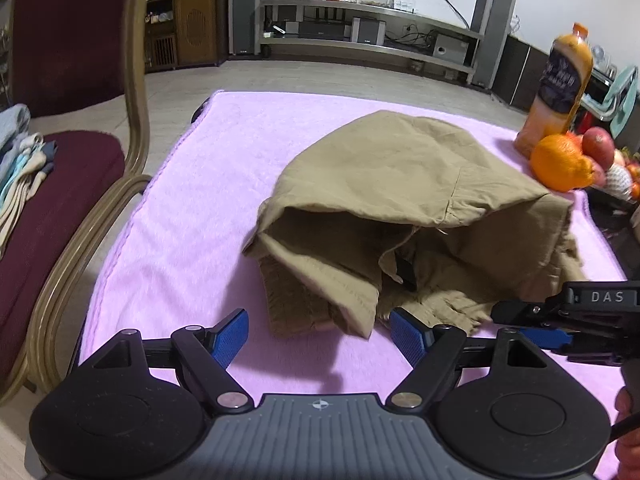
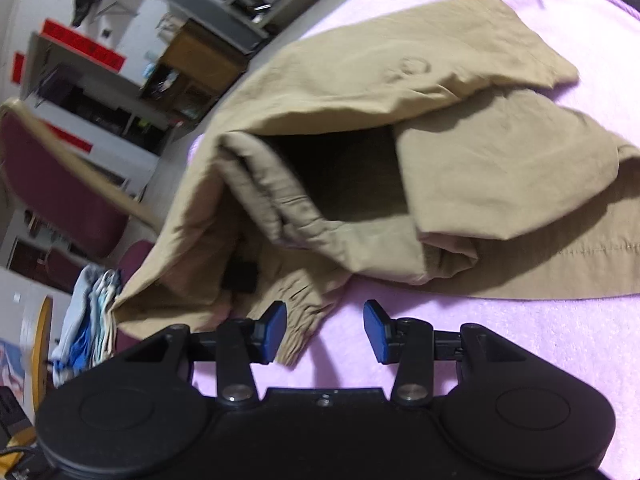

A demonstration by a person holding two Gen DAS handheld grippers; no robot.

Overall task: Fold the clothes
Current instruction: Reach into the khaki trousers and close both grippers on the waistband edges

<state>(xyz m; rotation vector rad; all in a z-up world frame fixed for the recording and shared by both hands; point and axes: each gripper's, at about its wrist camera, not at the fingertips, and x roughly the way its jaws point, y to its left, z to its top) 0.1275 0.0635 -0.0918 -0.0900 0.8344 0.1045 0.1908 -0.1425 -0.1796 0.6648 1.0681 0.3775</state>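
A tan garment (image 1: 404,200) lies loosely bunched on a pink blanket (image 1: 208,208), its open hem facing me. My left gripper (image 1: 318,334) is open and empty, just in front of the garment's near edge. My right gripper (image 2: 325,330) is open, its left finger (image 2: 274,330) over the gathered cuff of the tan garment (image 2: 360,128), nothing gripped. The right gripper also shows at the right edge of the left wrist view (image 1: 568,320).
A maroon chair (image 1: 60,200) with a stack of folded clothes (image 1: 20,160) stands left of the table. An orange (image 1: 560,162), other fruit and a juice bottle (image 1: 560,88) sit at the far right. A TV stand is across the room.
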